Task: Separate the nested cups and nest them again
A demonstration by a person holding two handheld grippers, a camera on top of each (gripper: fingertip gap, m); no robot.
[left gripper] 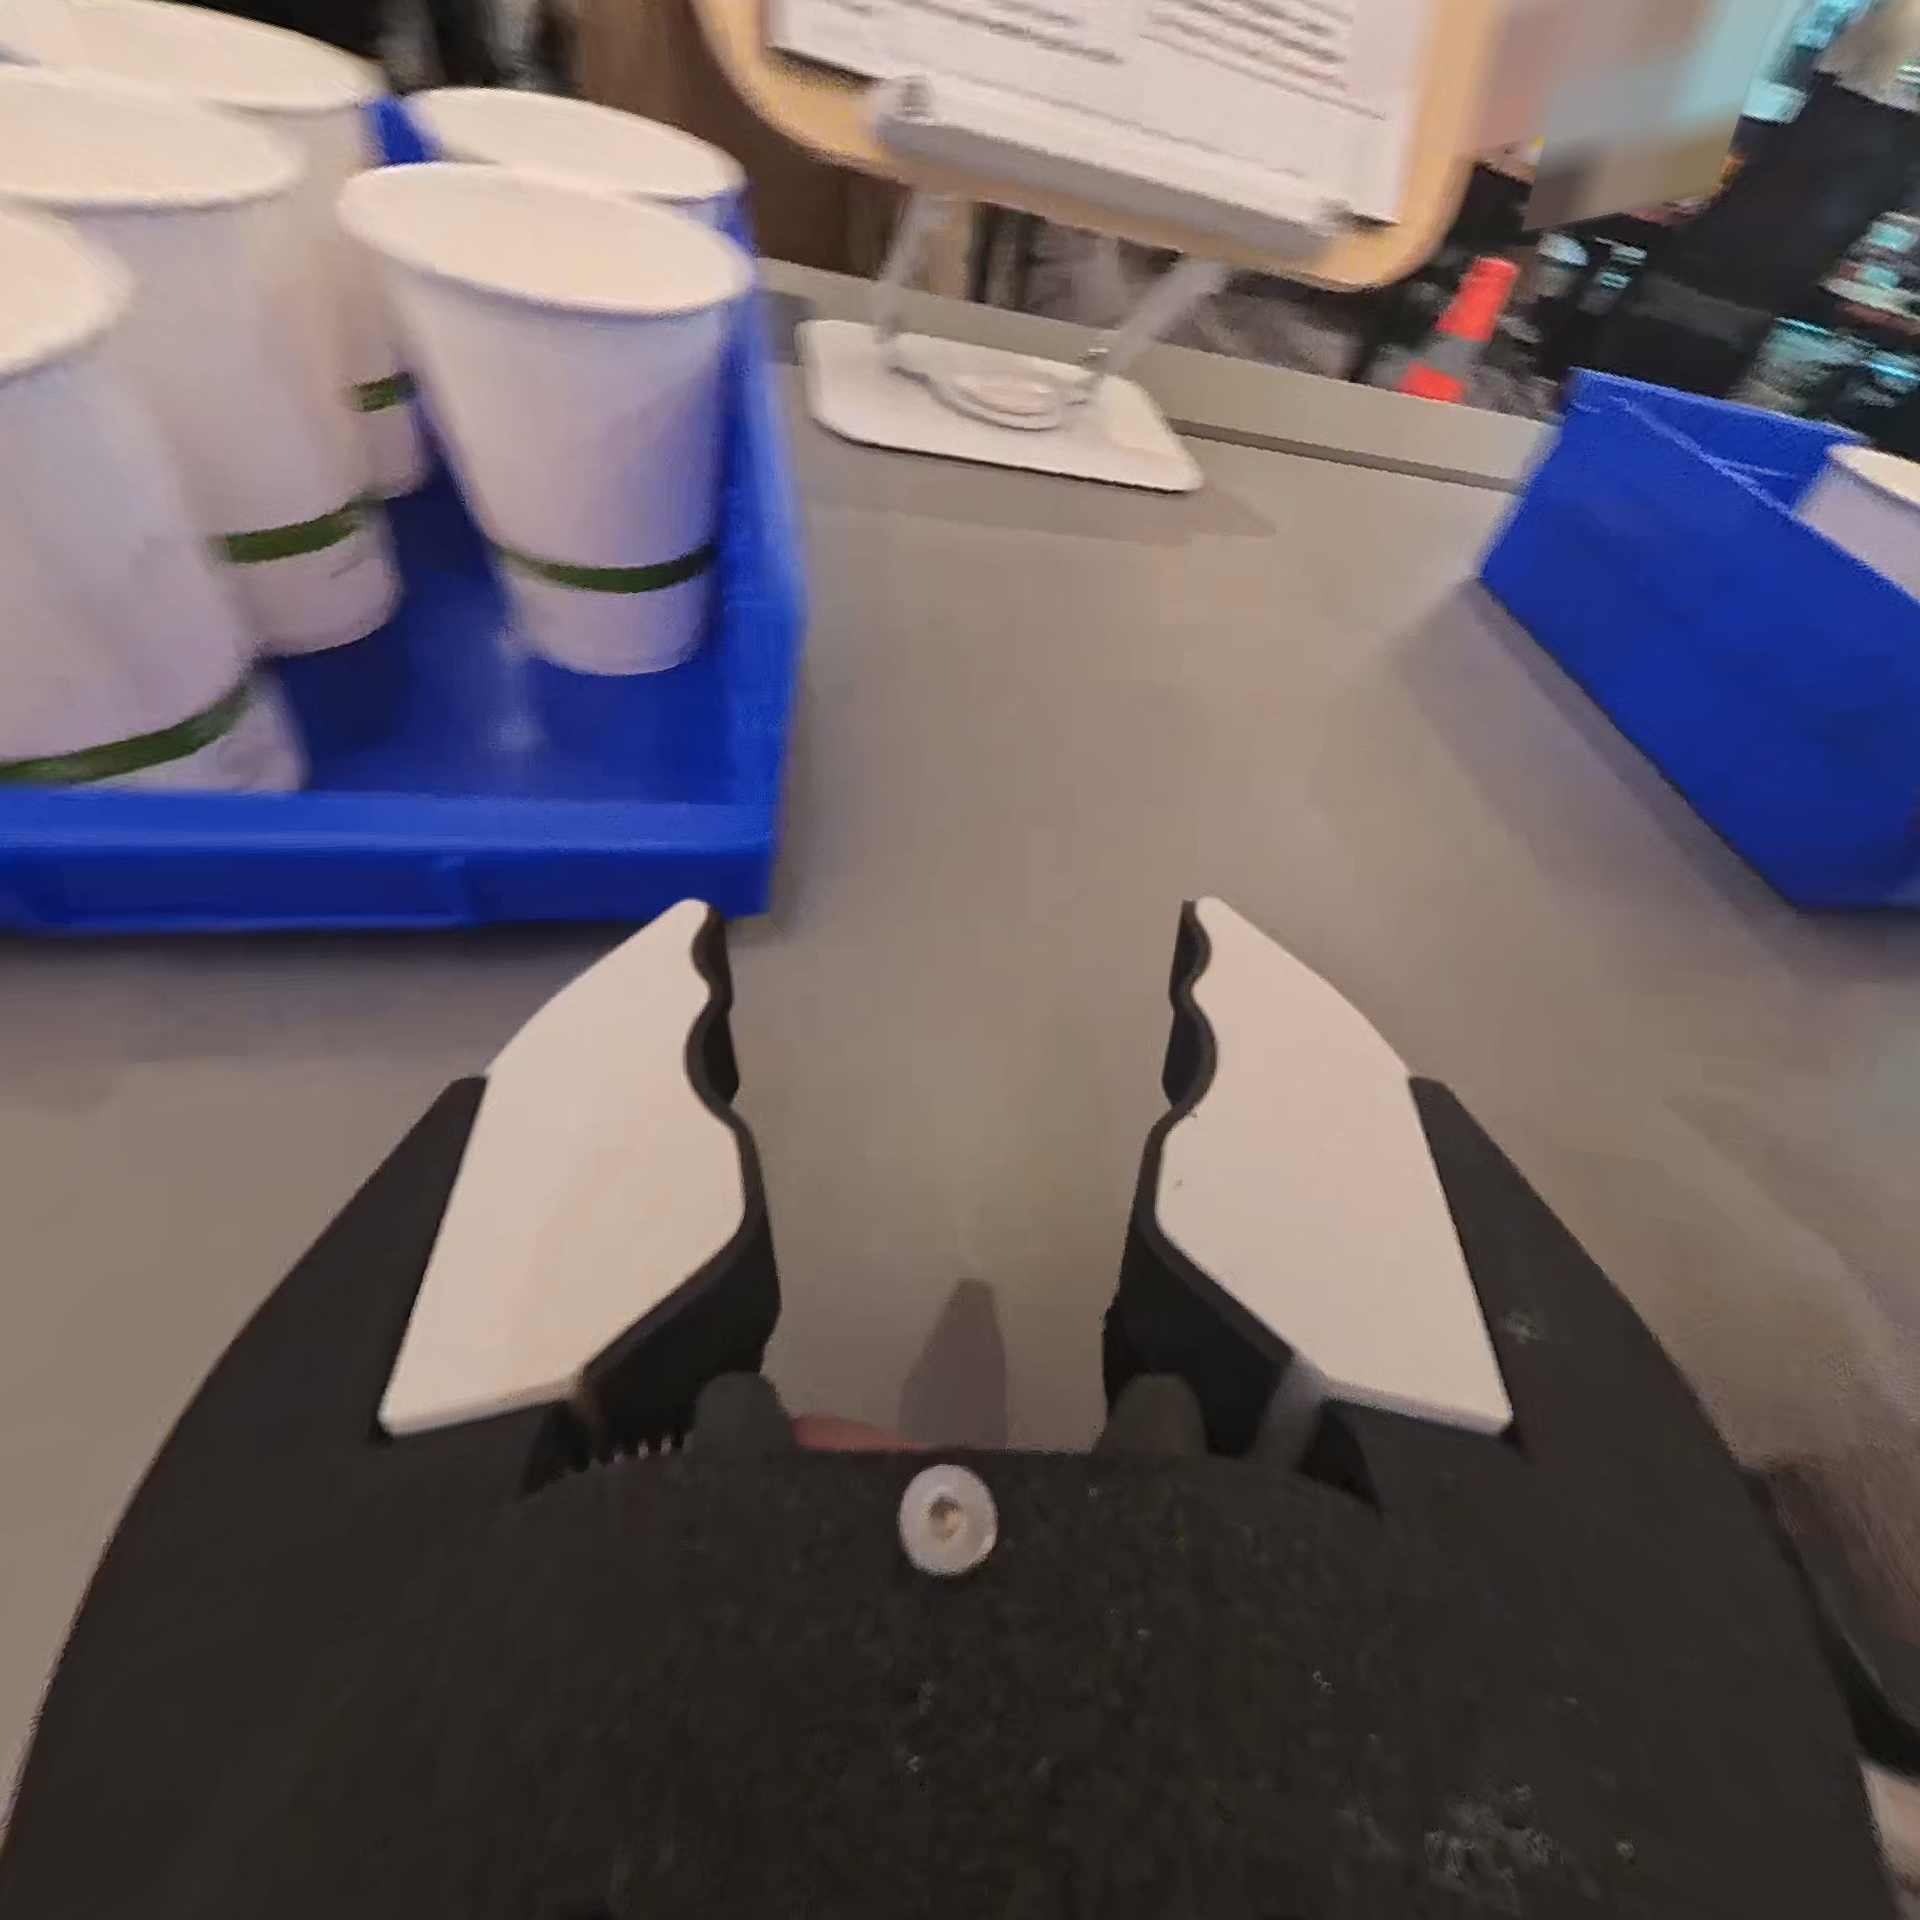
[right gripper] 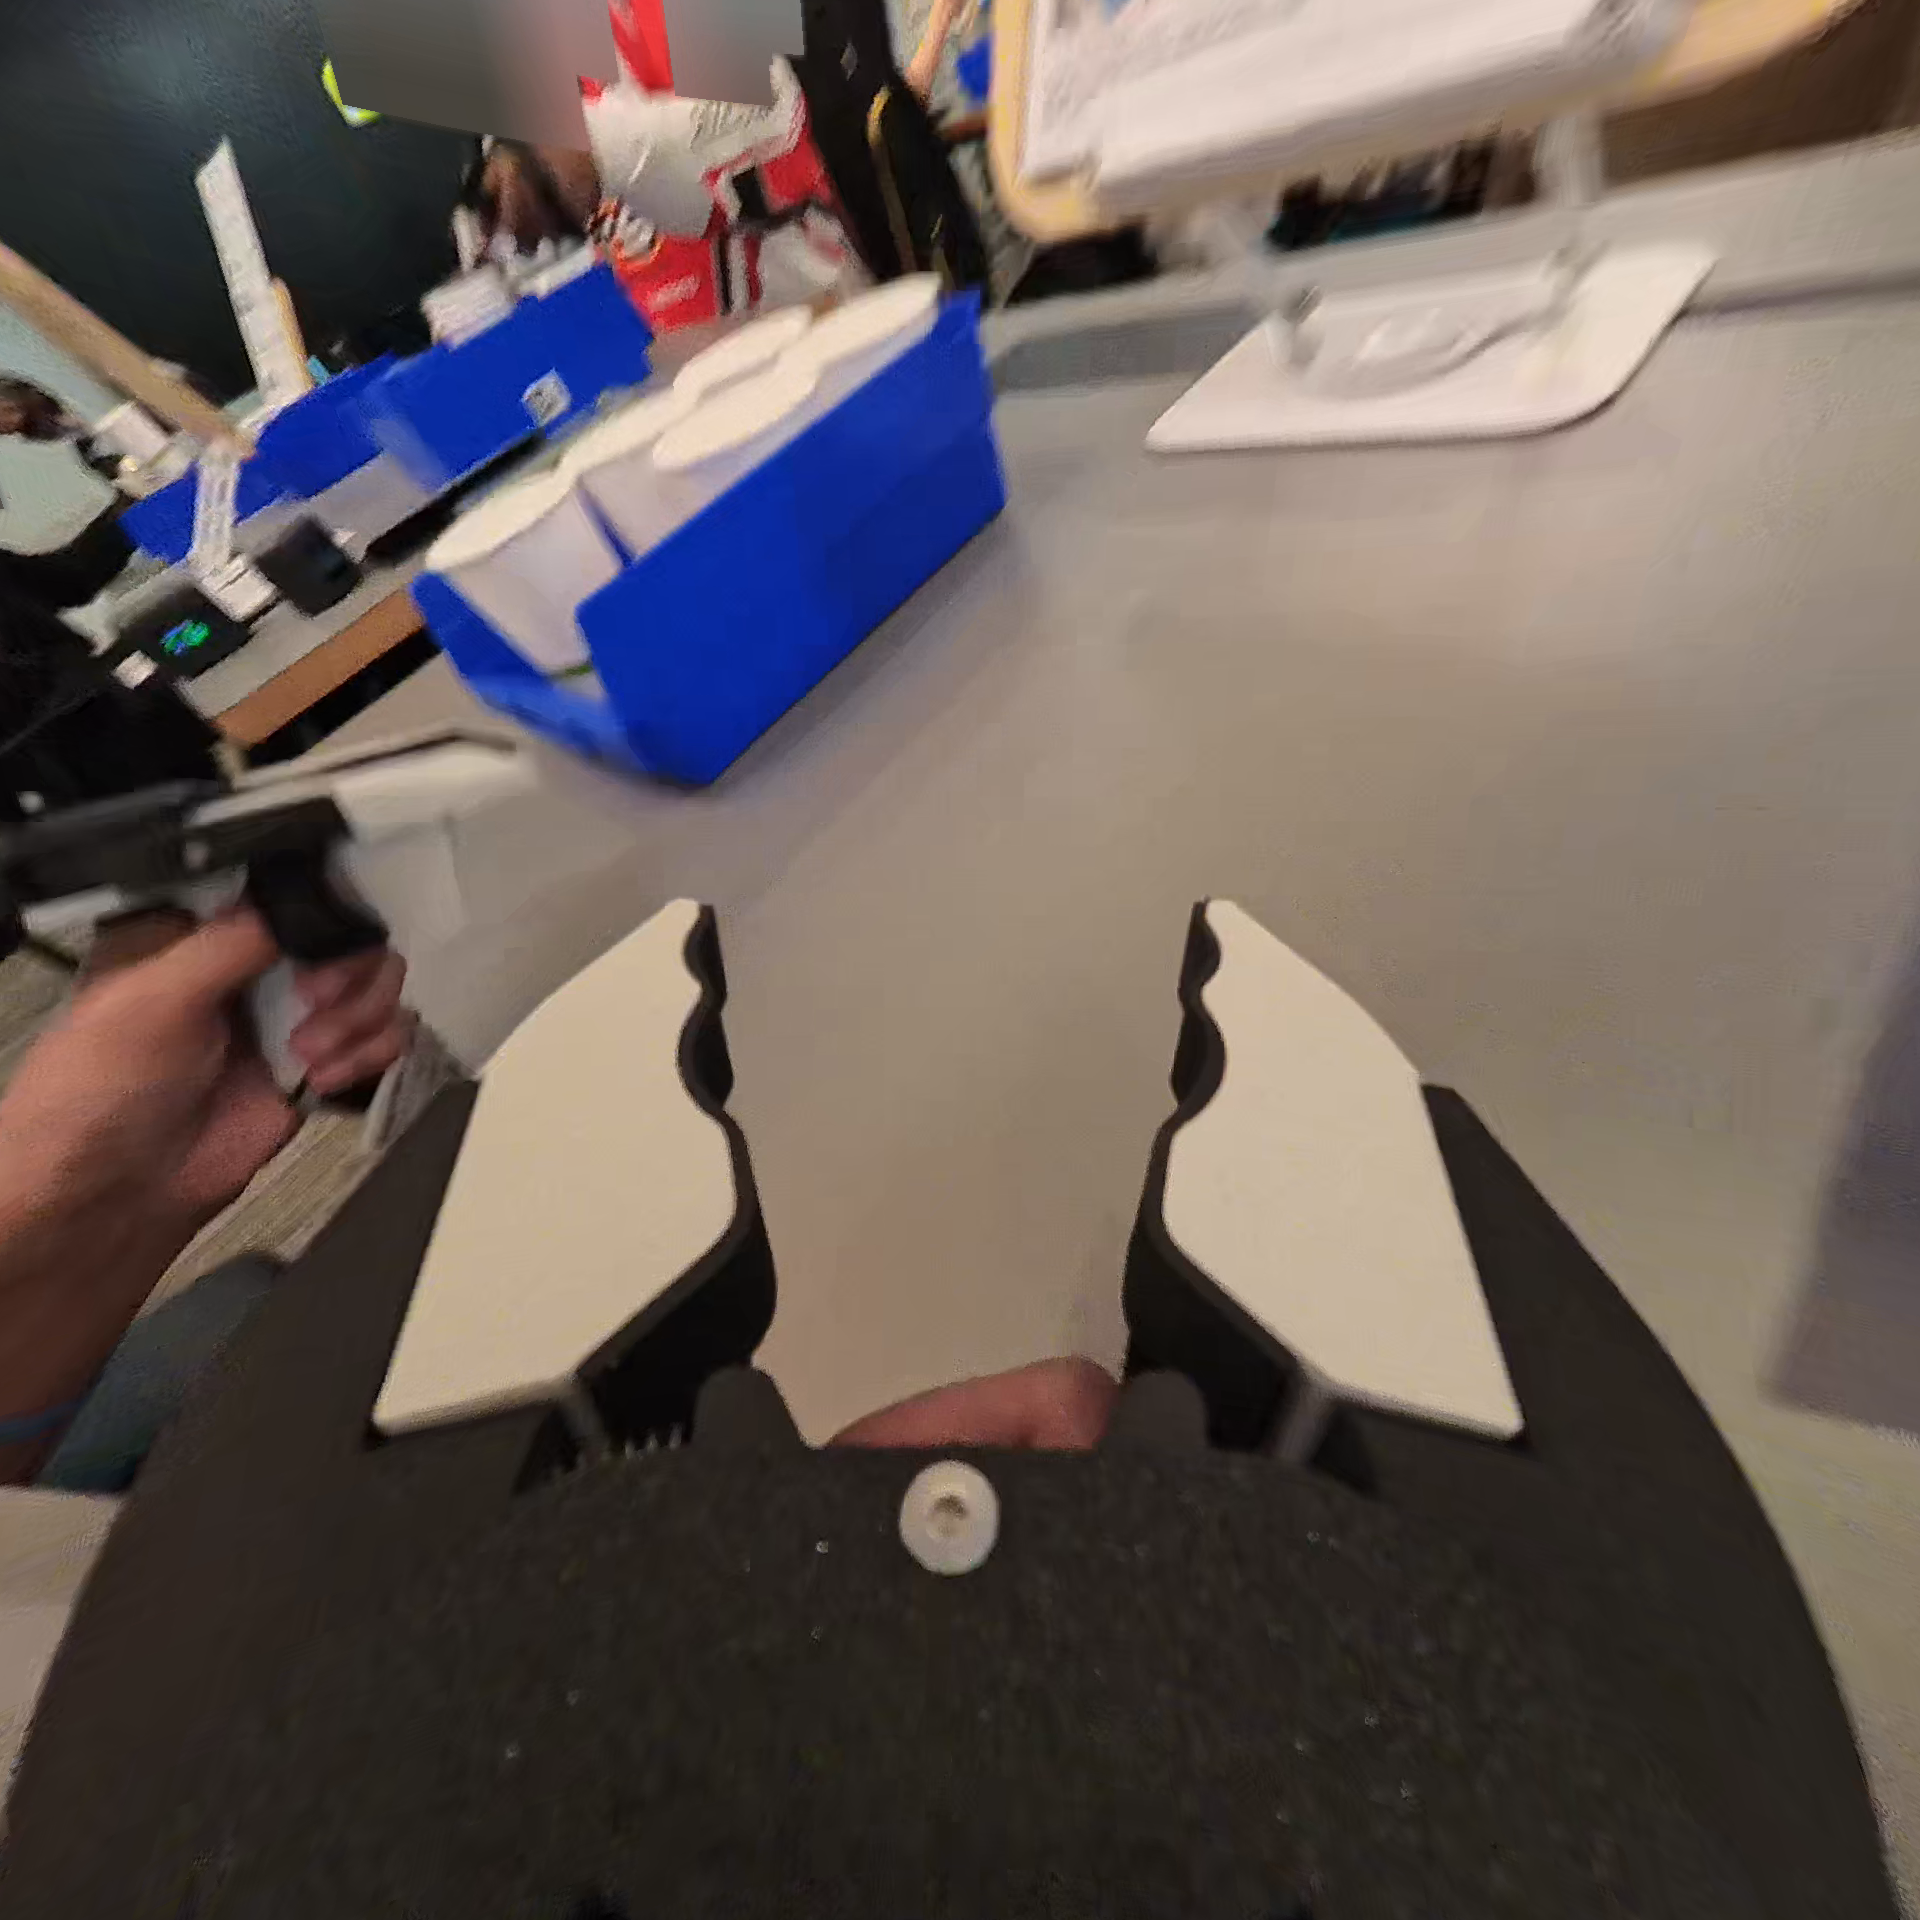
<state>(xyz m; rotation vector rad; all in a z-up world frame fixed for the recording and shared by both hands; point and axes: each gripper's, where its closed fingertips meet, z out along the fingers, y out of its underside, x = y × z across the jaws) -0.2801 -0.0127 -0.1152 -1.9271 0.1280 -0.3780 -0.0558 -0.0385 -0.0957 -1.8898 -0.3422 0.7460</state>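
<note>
White paper cups [left gripper: 566, 416] stand upright in the blue bin [left gripper: 416, 852] on the grey desk [left gripper: 1039, 727]. Your left claw [left gripper: 951, 914] and right claw [right gripper: 951, 914] both gape wide, holding nothing.

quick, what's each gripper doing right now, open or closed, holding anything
Left gripper: open, holding nothing, over the bare grey table.
Right gripper: open, holding nothing, also over bare table.

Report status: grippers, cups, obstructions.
Left gripper open, empty. Right gripper open, empty. Cups upright in blue bin, untouched. Grey table ahead clear.
</note>
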